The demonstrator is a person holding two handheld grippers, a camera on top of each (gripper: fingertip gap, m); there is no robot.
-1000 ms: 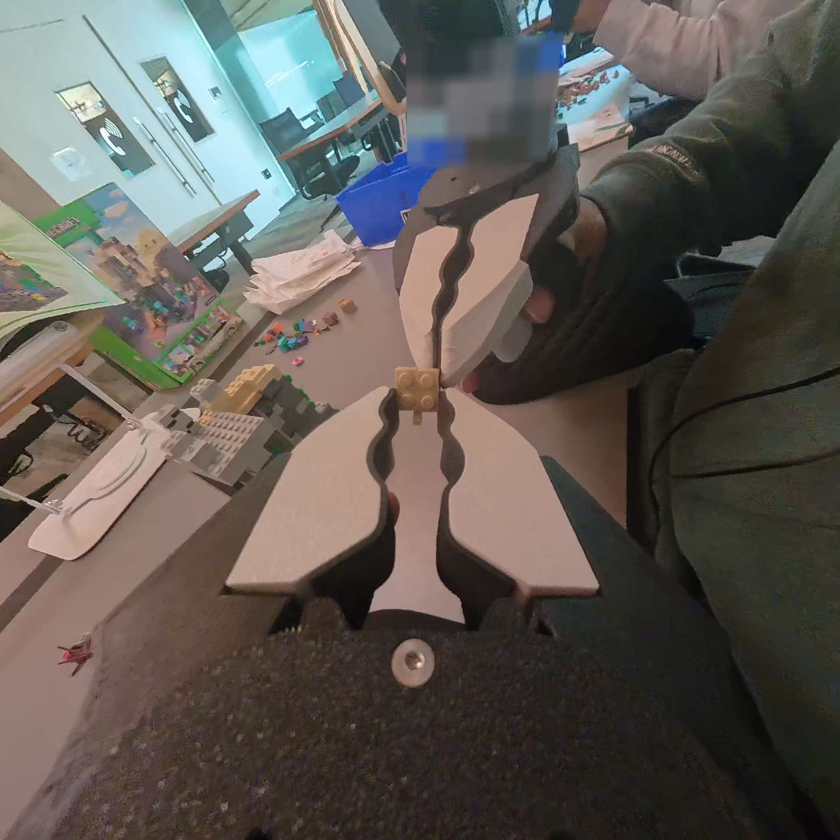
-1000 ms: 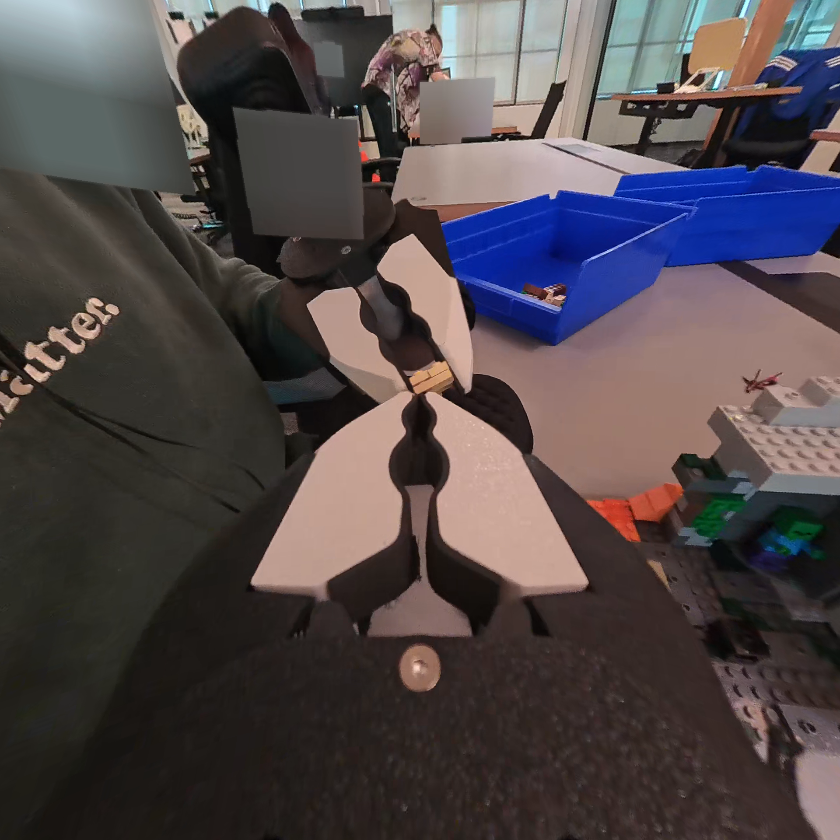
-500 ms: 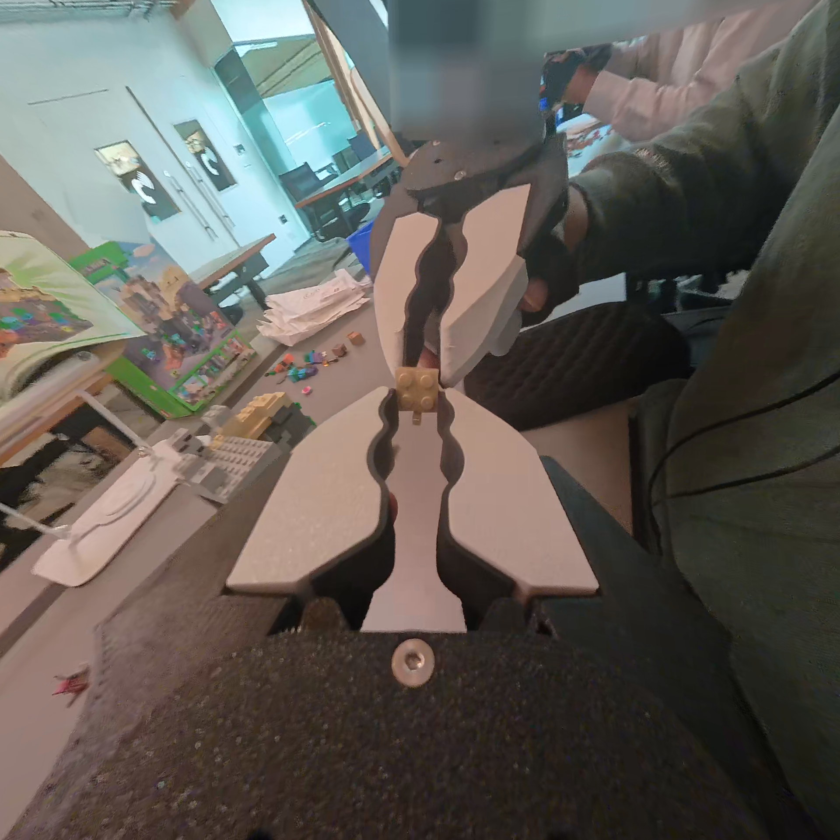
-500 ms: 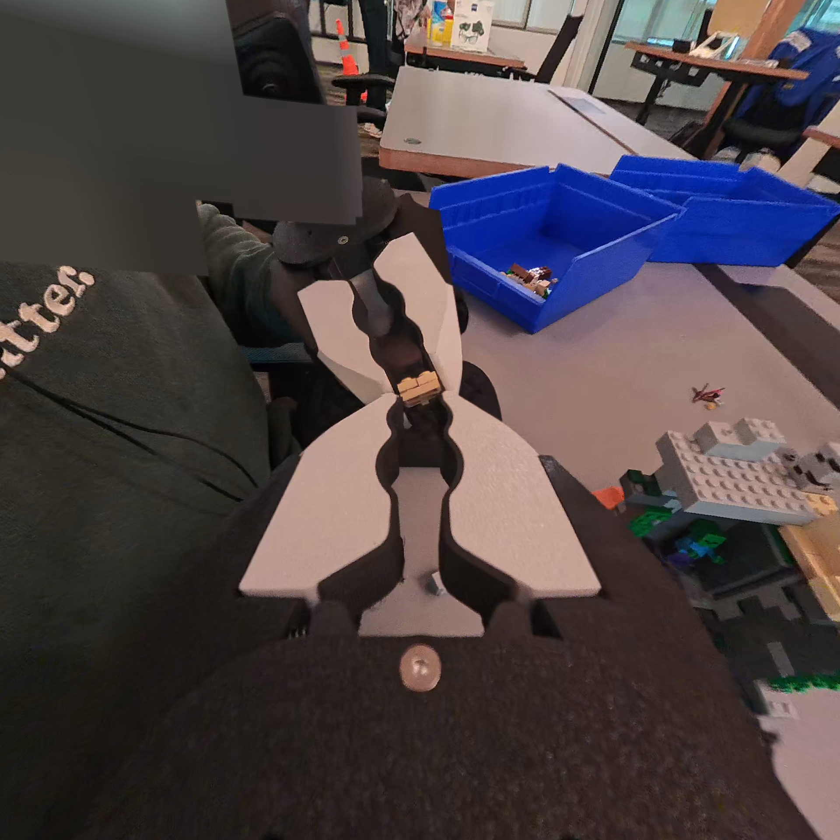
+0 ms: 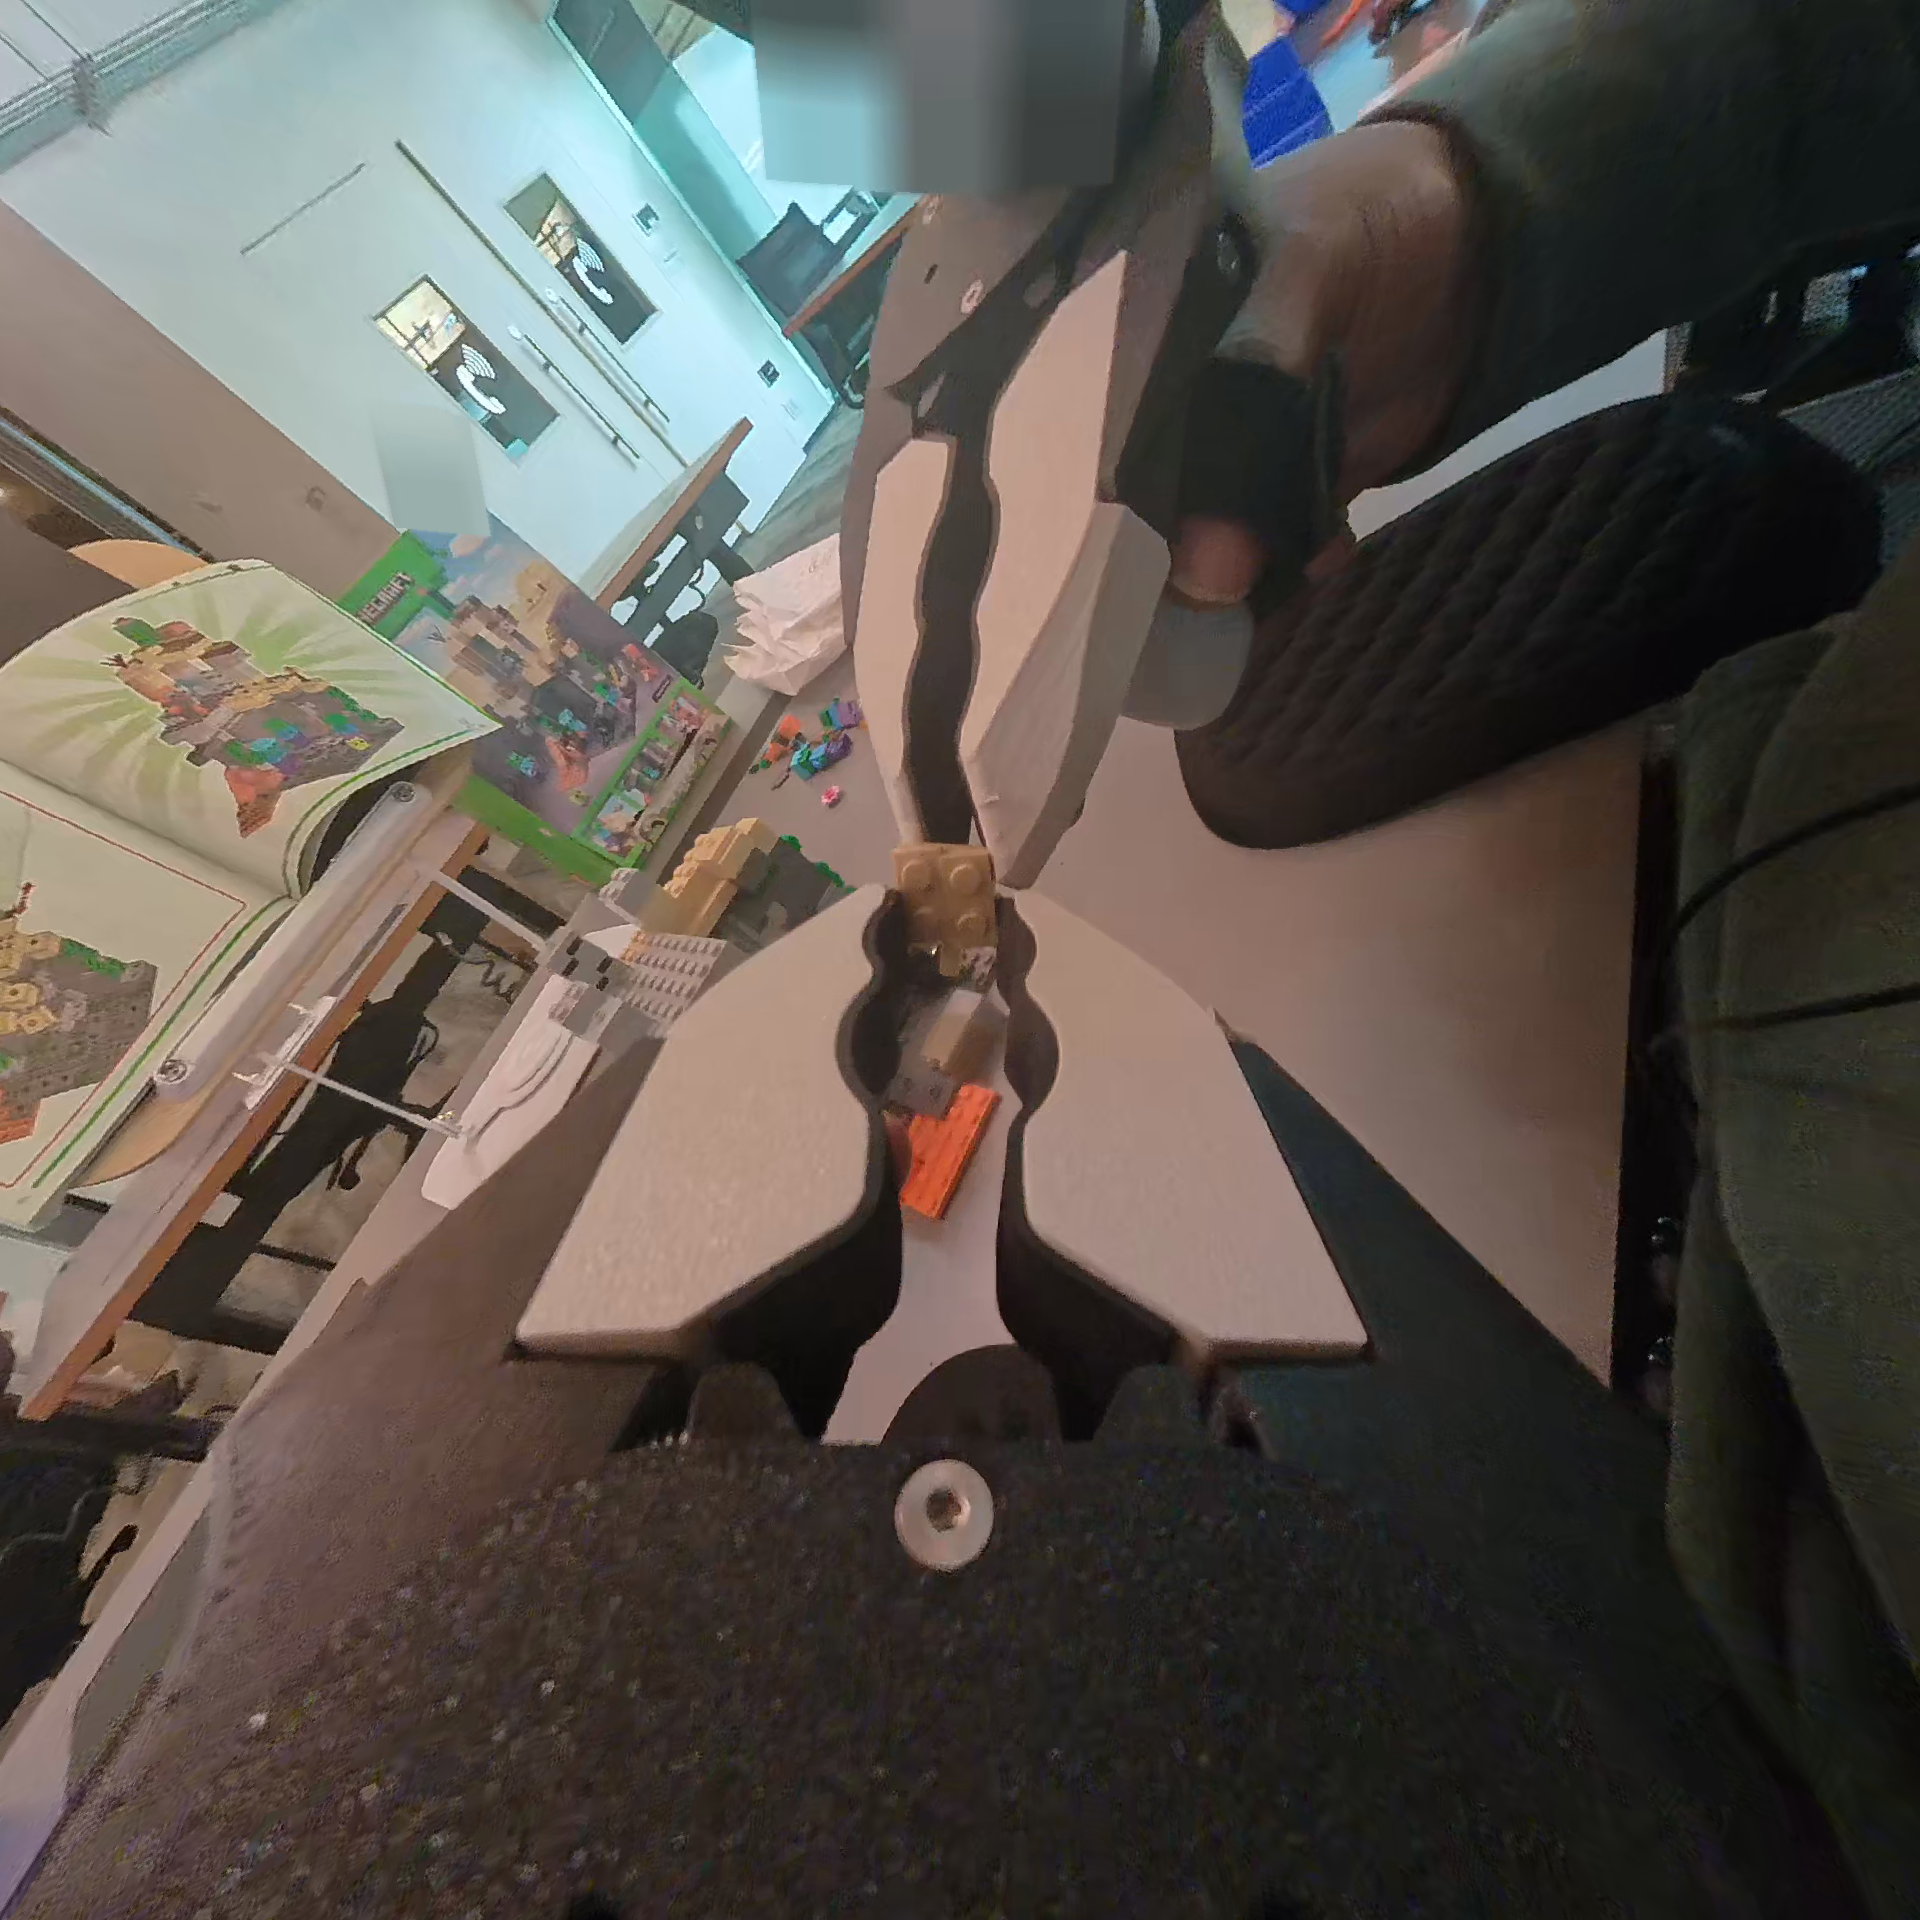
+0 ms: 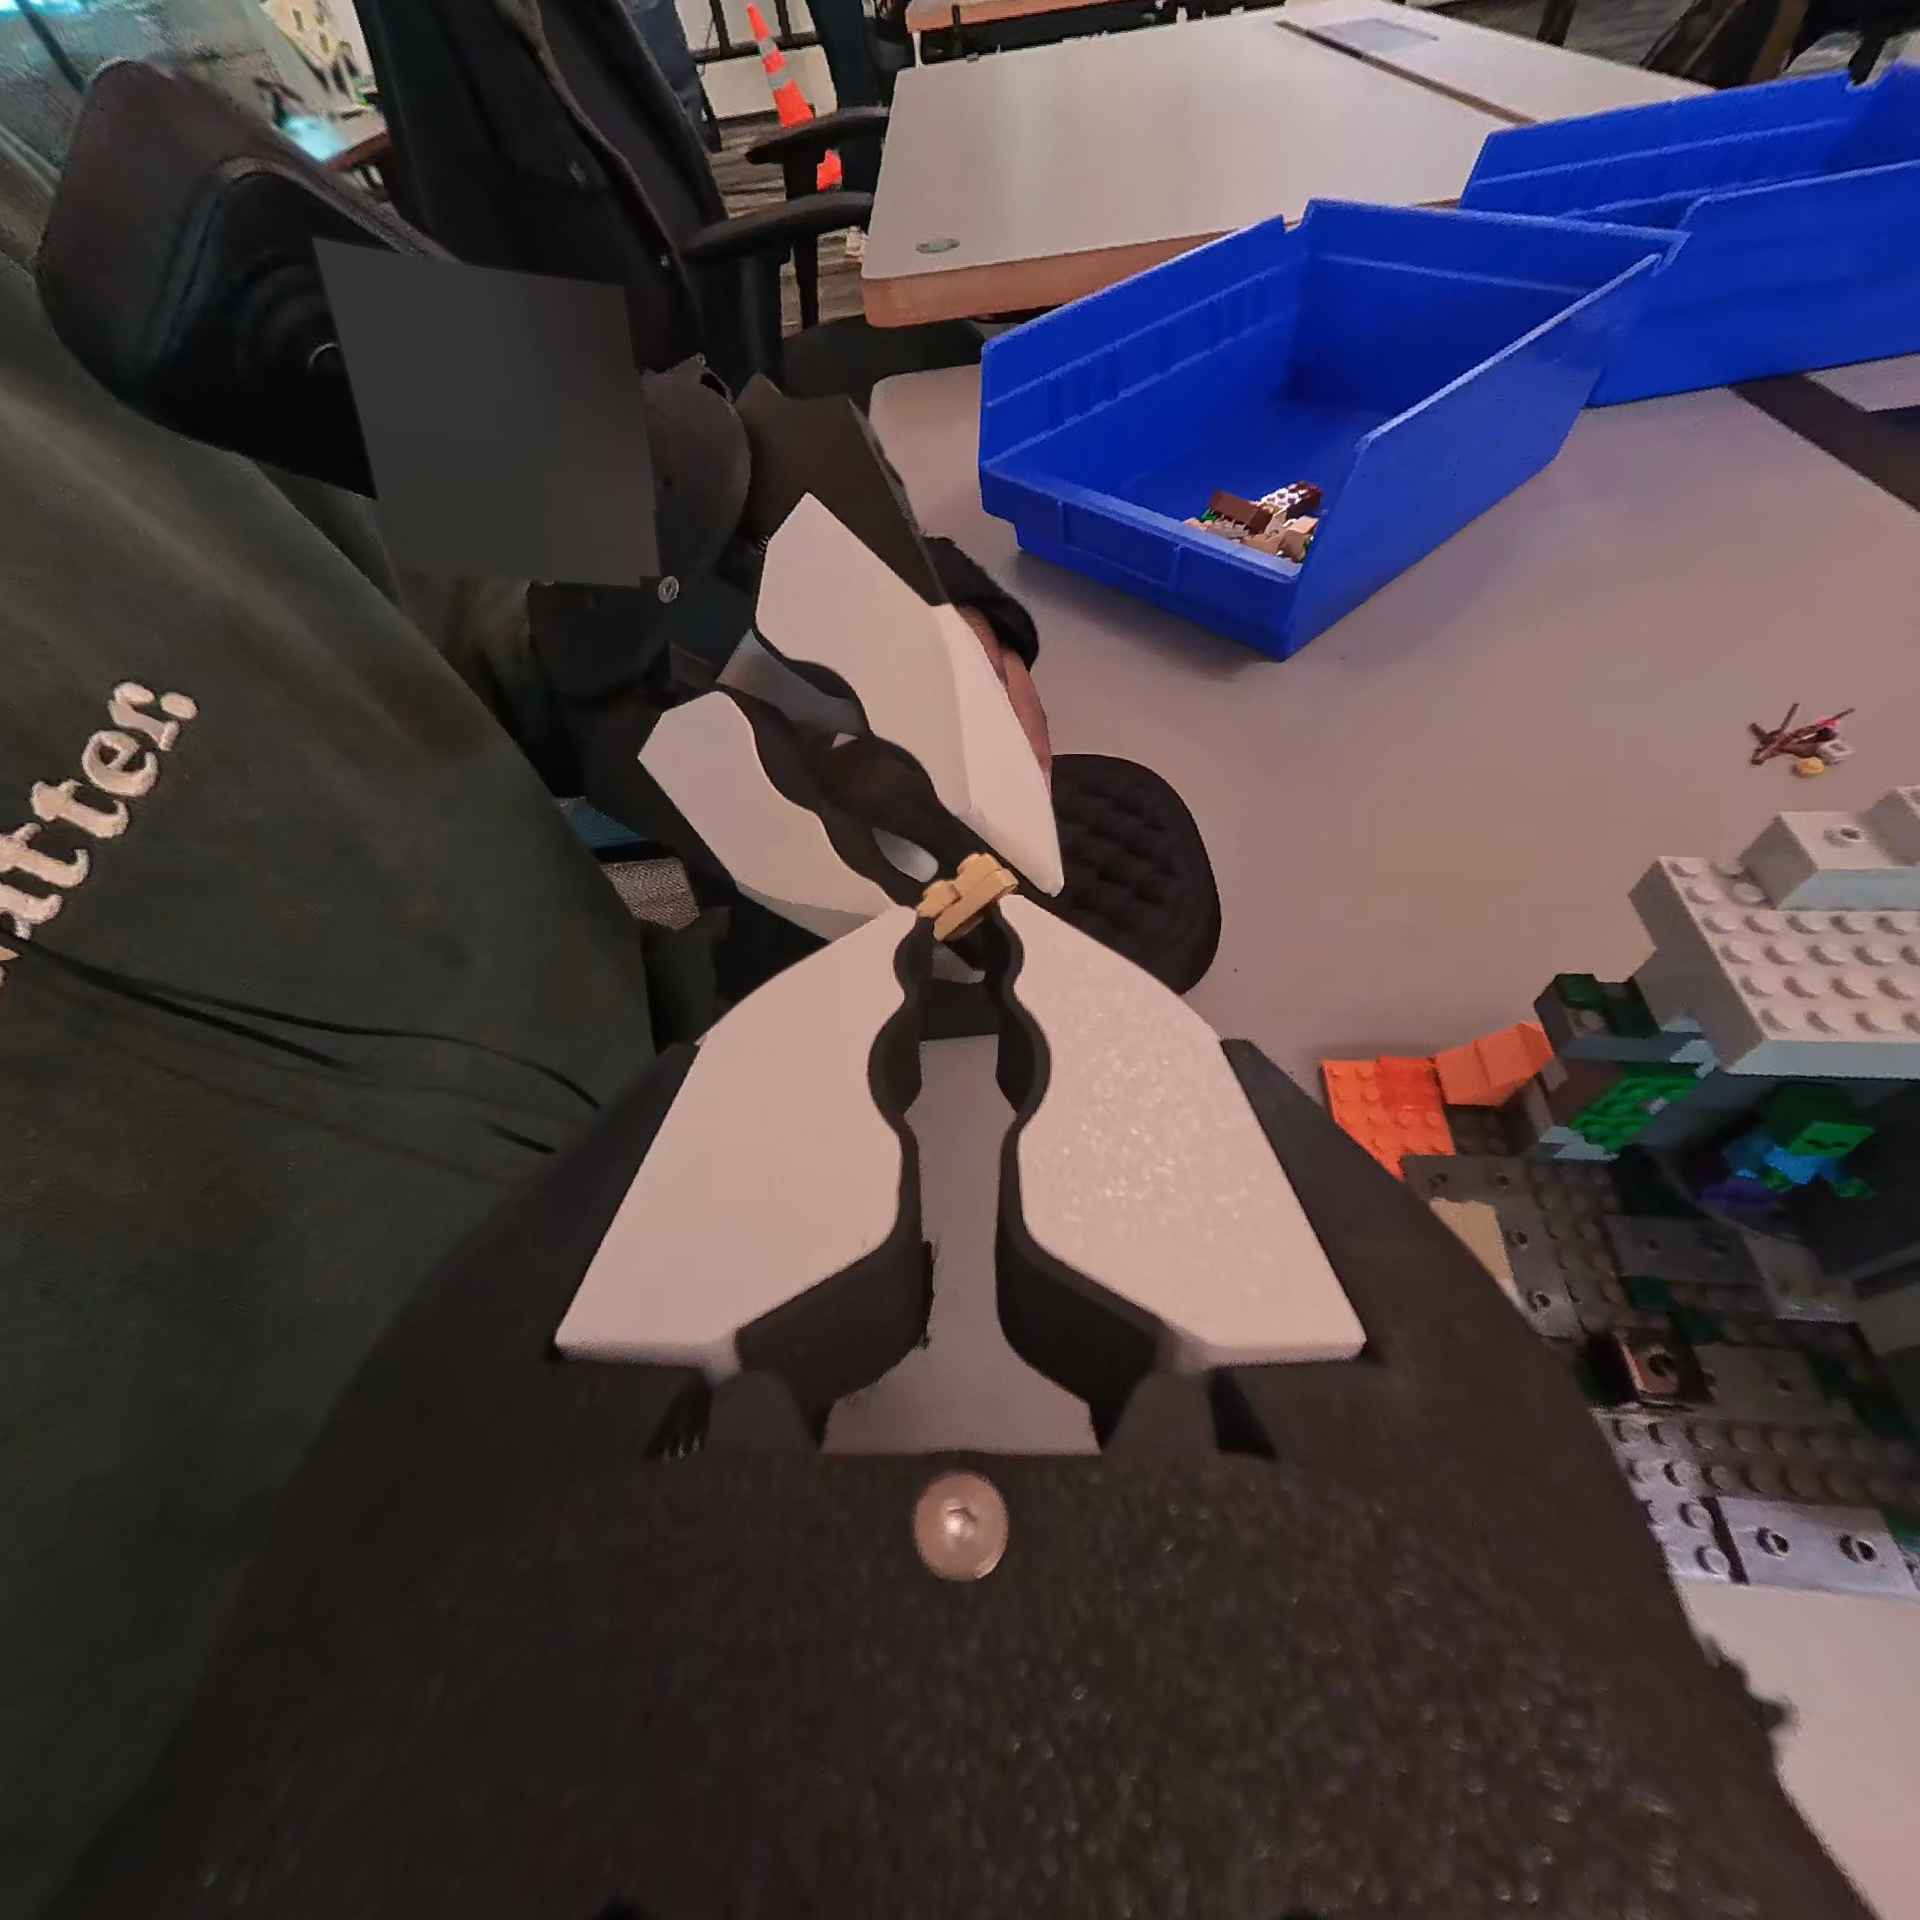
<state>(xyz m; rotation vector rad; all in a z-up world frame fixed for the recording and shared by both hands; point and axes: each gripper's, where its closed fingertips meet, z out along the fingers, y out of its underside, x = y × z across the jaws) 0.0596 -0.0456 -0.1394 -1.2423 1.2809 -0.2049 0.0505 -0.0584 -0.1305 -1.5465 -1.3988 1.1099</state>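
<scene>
A small tan studded plate (image 5: 943,896) hangs in the air above the grey table (image 5: 1351,987), between two grippers that meet tip to tip. My left gripper (image 5: 943,906) is shut on the plate's near part. My right gripper (image 5: 951,836) comes from the far side, held by a gloved hand (image 5: 1247,468), and its jaws stand narrow on the plate's far edge. In the right wrist view the plate (image 6: 966,896) shows edge-on between my right gripper's tips (image 6: 961,916), with the left gripper (image 6: 971,881) slanted behind it.
A grey and tan brick model (image 5: 717,894) (image 6: 1766,987) stands on the table with an orange plate (image 6: 1387,1101) beside it. A blue bin (image 6: 1299,416) holds a few bricks. The set's box (image 5: 561,707), an open booklet (image 5: 187,748) and loose bricks (image 5: 816,738) lie farther off. My two grippers' fingertips are within a few centimetres of each other.
My right gripper was shut a second ago, opened half a second ago, and has now narrowed onto the plate. Both grippers have tilted and dropped closer to the table. The left keeps its hold.
</scene>
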